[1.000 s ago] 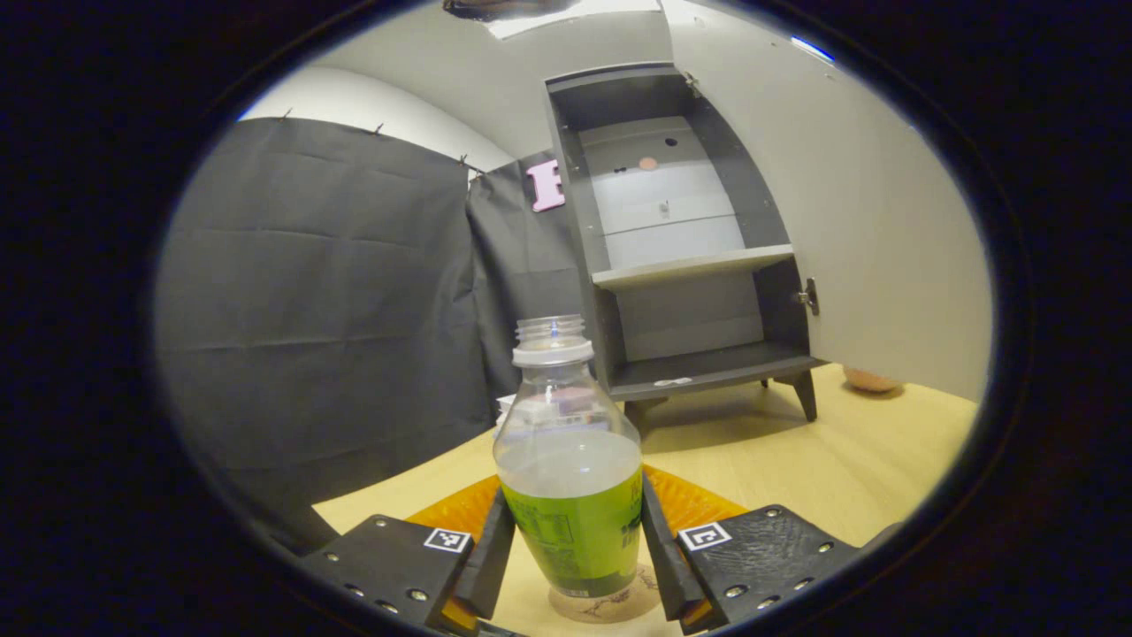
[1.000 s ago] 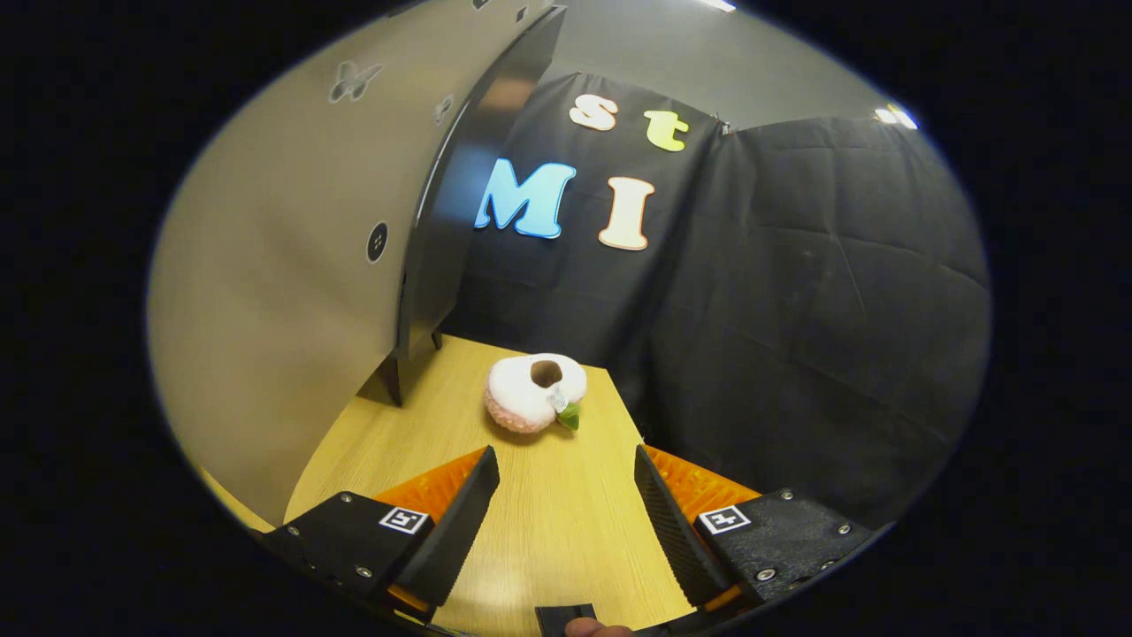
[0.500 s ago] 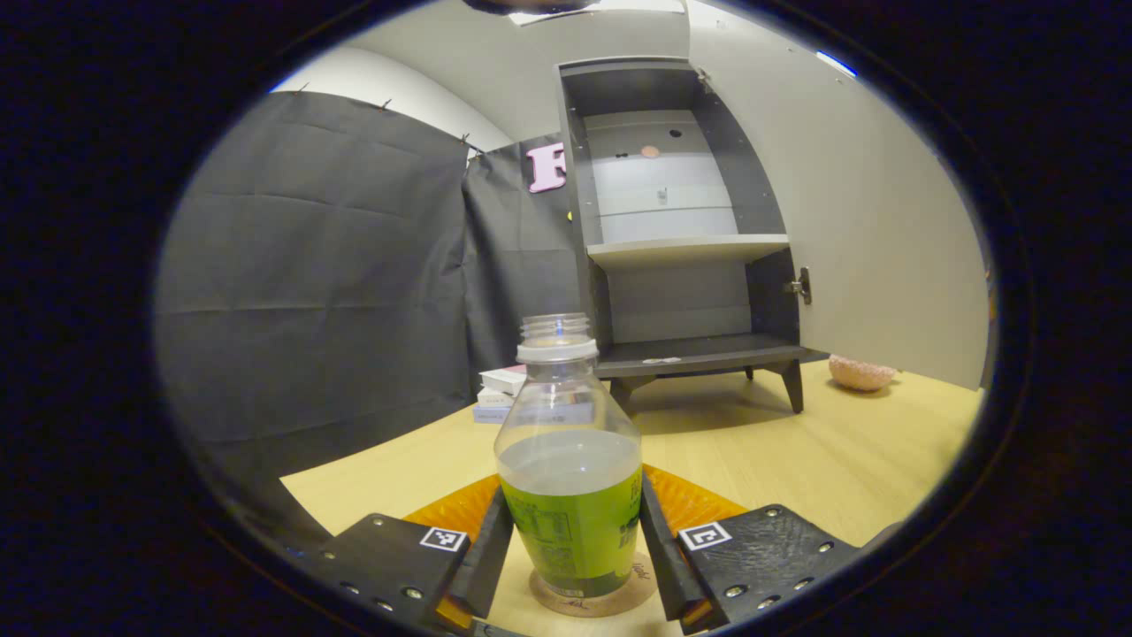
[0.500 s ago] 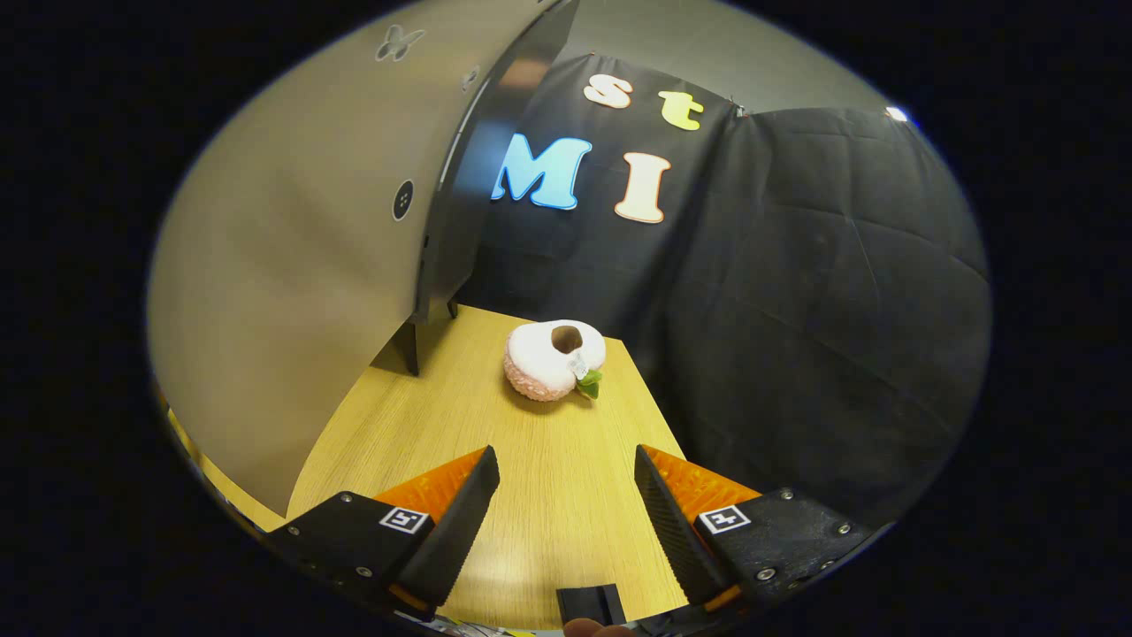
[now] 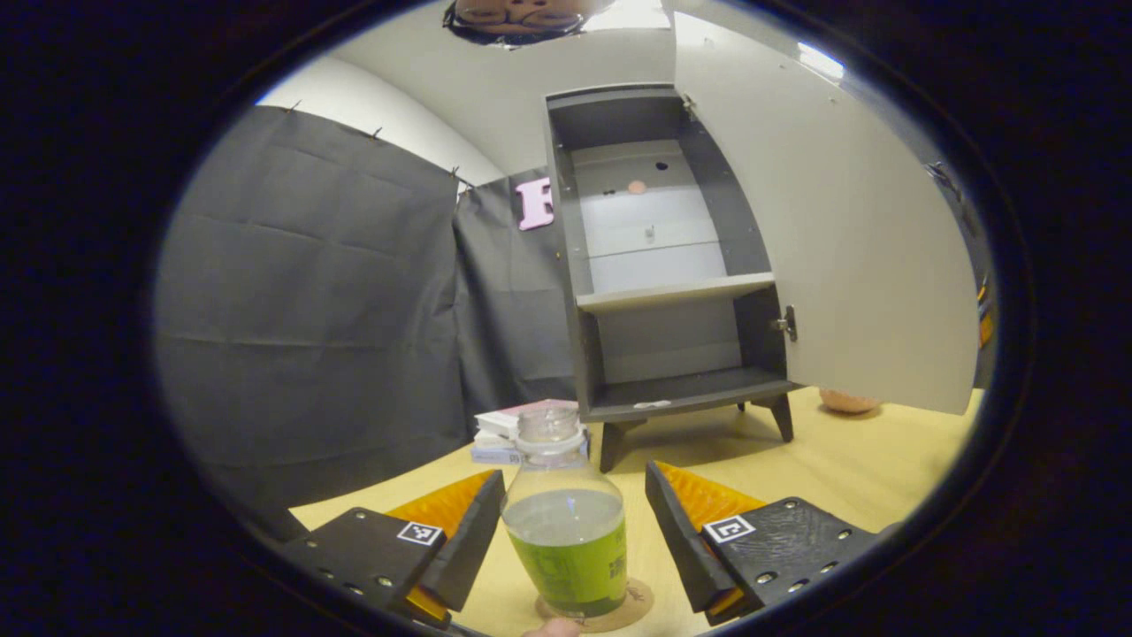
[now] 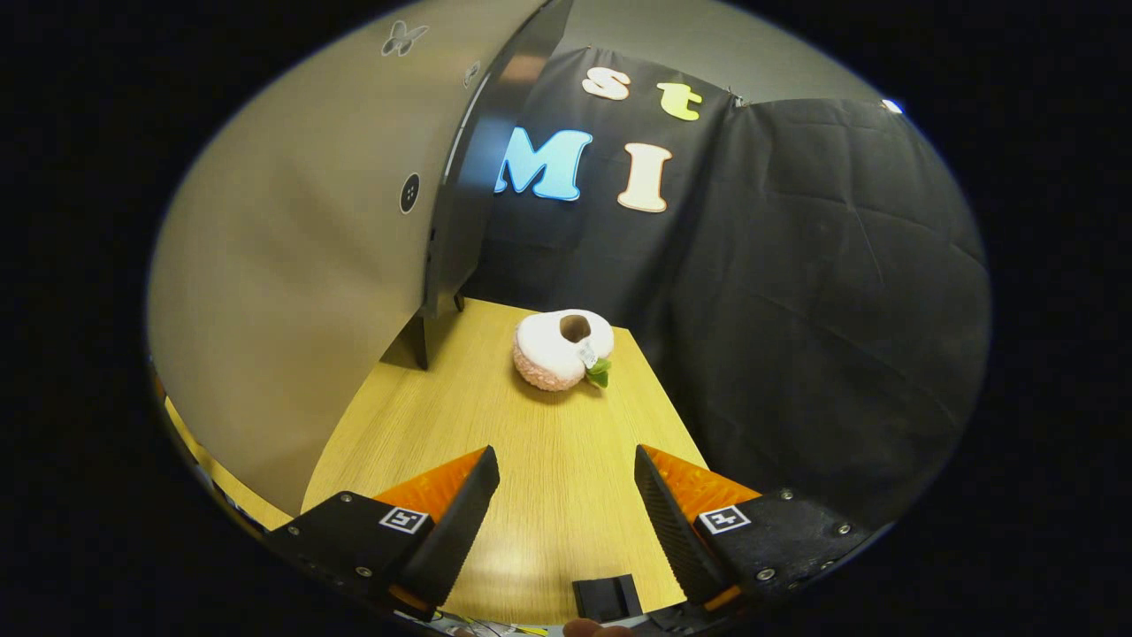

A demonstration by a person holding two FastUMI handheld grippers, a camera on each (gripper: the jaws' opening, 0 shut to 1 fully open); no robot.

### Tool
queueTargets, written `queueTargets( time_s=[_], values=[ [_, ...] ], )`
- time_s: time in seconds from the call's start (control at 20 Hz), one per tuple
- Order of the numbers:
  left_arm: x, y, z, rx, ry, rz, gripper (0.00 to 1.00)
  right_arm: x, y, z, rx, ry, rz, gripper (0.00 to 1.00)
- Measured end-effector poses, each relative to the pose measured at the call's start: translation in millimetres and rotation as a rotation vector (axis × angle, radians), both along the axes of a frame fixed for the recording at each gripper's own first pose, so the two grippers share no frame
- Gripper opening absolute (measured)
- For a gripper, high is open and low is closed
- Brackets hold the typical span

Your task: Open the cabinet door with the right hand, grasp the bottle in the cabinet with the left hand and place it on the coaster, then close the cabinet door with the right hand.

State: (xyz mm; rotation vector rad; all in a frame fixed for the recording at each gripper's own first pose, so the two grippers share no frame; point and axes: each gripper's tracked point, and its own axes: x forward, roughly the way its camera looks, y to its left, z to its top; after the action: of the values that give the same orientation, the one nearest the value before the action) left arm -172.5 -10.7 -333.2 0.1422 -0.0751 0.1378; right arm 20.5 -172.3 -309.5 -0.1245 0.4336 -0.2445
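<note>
Bottle [image 5: 566,553] stands on coaster [image 5: 638,599], lower centre; left gripper [image 5: 573,531] spread apart, released. Cabinet door [image 5: 840,257] awaits closing.

The bottle [image 5: 566,548] covers most of the coaster [image 5: 630,602] under it — just a rim peeks out. Behind the bottle's neck, a small stack of boxes [image 5: 504,433] is half hidden. The cabinet door [image 5: 831,248] masks most of a pink thing [image 5: 847,402] — too little shows to name it.
</note>
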Motion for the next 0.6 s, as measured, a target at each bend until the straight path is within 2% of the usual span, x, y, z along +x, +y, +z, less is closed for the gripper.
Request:
queueTargets(
  time_s=[0.35, 0.6],
  values=[
    [3.7, 10.7, 46.2, -0.022, -0.028, 0.025, 0.9, 1.8, -9.2, 29.8, 0.001, -0.037, -0.015, 0.96],
    [3.2, 9.5, 86.2, -0.021, -0.039, 0.021, 0.91, 9.0, -19.5, 67.6, 0.045, -0.091, -0.045, 0.95]
  ],
)
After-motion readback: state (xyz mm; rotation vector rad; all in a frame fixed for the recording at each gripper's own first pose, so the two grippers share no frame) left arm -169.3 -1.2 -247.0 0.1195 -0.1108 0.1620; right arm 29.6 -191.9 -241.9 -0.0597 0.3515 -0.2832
